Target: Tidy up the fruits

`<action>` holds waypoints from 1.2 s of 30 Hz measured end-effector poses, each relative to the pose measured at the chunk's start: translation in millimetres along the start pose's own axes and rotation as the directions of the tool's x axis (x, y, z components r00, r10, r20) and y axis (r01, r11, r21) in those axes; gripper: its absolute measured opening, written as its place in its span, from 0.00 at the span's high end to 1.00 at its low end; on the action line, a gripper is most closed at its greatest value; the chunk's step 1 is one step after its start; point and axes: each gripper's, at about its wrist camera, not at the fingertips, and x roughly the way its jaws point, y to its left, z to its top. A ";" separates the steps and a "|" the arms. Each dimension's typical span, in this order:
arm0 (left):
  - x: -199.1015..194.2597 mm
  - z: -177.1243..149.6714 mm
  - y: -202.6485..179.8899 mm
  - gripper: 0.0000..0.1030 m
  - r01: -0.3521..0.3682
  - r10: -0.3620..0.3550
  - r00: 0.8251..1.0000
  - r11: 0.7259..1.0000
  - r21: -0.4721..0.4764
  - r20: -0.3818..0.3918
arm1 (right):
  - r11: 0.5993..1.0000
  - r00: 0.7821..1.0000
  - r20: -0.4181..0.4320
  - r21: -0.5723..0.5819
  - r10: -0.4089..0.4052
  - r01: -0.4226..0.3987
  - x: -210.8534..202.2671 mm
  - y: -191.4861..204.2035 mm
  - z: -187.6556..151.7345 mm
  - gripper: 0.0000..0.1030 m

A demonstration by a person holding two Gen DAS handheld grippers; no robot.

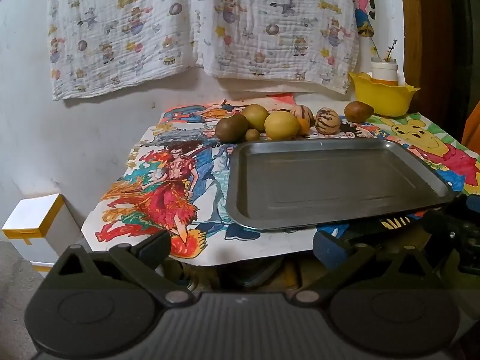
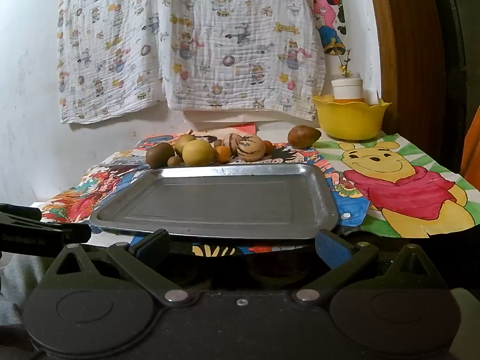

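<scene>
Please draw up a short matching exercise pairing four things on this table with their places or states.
Things:
1. metal tray
2. yellow bowl
3. striped fruit
4. lone brown fruit

Descriptions:
A. holds a white pot
B. lies apart, beside the bowl
C. empty, nearest both grippers
D. in the cluster behind the tray

Pairs: 1-C, 2-A, 3-D, 4-B

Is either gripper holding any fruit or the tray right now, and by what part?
Nothing is held. The left gripper and right gripper are both open and empty, short of the rectangular metal tray.
</scene>
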 end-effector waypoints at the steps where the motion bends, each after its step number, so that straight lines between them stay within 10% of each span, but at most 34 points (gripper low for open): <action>1: 0.3 0.1 0.0 0.00 0.000 0.000 1.000 1.000 0.001 0.000 | 1.000 1.000 -0.001 0.000 0.000 0.000 0.2 0.0 0.0 0.00; 36: 2.3 -4.8 1.7 0.00 0.001 -0.001 1.000 1.000 0.005 0.001 | 1.000 1.000 0.000 0.005 0.003 -0.003 0.1 0.8 -1.8 0.00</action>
